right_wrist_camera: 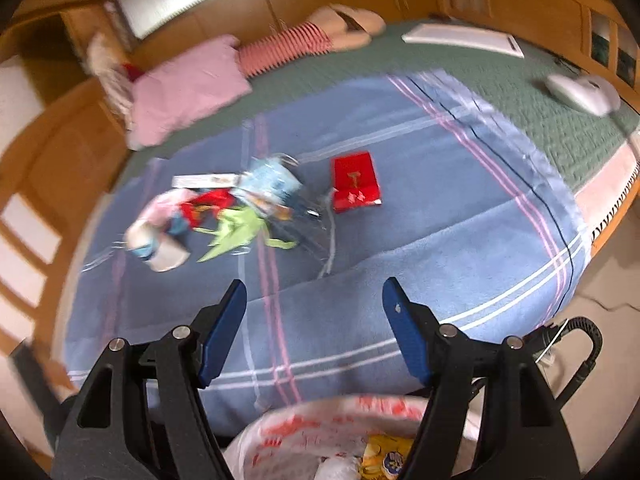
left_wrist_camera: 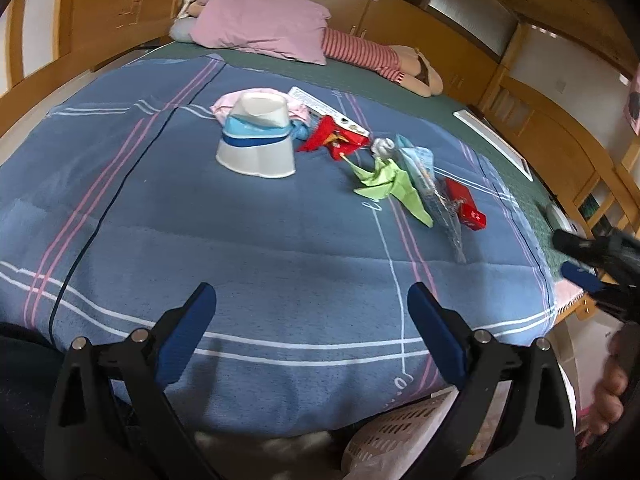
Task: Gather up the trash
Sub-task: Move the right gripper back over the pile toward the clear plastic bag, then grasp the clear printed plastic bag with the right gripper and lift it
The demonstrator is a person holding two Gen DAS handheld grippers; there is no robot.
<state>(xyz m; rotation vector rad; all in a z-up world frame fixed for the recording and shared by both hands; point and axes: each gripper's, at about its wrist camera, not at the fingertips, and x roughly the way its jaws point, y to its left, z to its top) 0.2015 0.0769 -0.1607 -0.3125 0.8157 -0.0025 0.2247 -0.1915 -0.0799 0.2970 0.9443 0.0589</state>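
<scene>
Trash lies on a blue striped blanket (left_wrist_camera: 240, 240) on the bed: an overturned white and blue paper cup (left_wrist_camera: 256, 136), a red wrapper (left_wrist_camera: 332, 138), green folded paper (left_wrist_camera: 392, 186), a clear plastic wrapper (left_wrist_camera: 432, 188) and a red box (left_wrist_camera: 466, 204). The same pile shows in the right wrist view, with the cup (right_wrist_camera: 158, 246), green paper (right_wrist_camera: 236, 232) and red box (right_wrist_camera: 355, 186). My left gripper (left_wrist_camera: 312, 300) is open and empty above the blanket's near edge. My right gripper (right_wrist_camera: 314, 296) is open and empty over a bin lined with a white bag (right_wrist_camera: 320, 432).
A pink pillow (left_wrist_camera: 260, 20) and a striped doll (left_wrist_camera: 360, 50) lie at the head of the bed. A white board (left_wrist_camera: 496, 140) lies on the green cover. Wooden cabinets (left_wrist_camera: 420, 20) surround the bed. A pale basket (left_wrist_camera: 396, 428) stands below the bed edge.
</scene>
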